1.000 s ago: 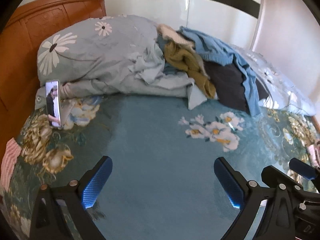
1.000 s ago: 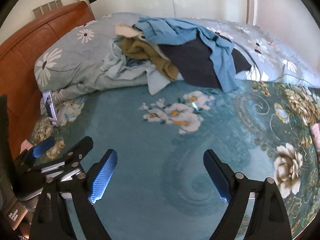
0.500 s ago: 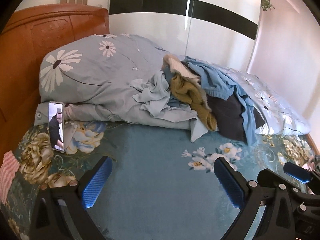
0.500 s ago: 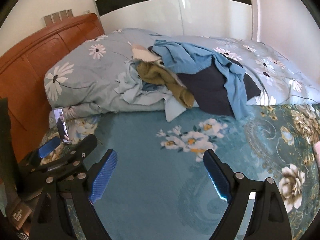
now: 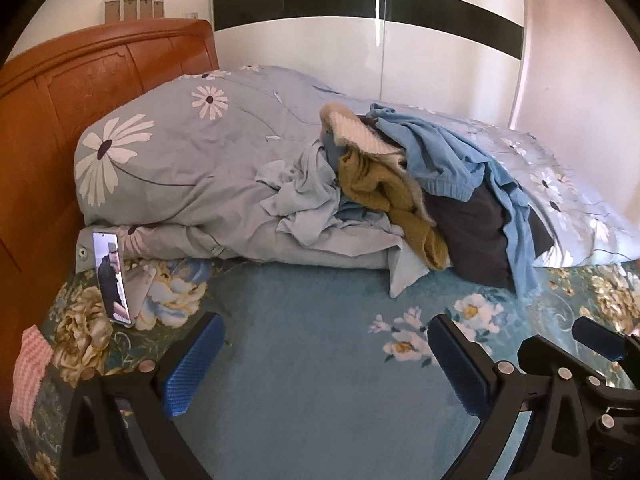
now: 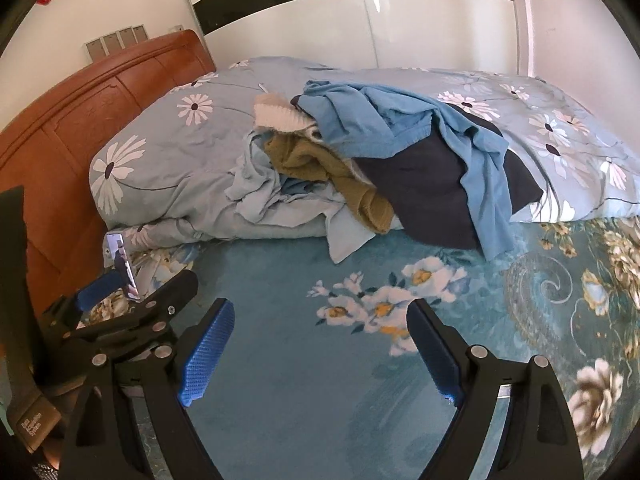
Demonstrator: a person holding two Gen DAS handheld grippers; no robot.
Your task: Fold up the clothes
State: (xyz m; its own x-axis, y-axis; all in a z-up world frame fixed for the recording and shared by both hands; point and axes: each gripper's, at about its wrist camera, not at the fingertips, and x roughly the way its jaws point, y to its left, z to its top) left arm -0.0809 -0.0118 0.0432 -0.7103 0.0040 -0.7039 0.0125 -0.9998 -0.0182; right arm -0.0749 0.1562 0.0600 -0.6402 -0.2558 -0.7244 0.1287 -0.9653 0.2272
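While both our tongs are hovering spread apart and holding nothing, the clothes are waiting in a heap at the far side of the bed.

Nearest us, we are holding the left gripper (image 5: 326,364) and the right gripper (image 6: 320,350) side by side over the teal floral bedspread (image 5: 312,360), jaws wide apart on each, blue pads facing inward. Off to the left, a phone (image 5: 111,278) is standing propped upright with its screen glowing, just in front of the daisy-print duvet (image 5: 168,168). Farther on, the pile of clothes (image 6: 384,160) is lying against that duvet: a mustard knit (image 5: 384,192), a blue top (image 6: 384,120) draping over a dark navy garment (image 6: 424,192), and a white knit piece (image 6: 276,114) on top. Beyond, the wooden headboard (image 5: 80,92) and a white wardrobe (image 5: 360,52) are closing the view.
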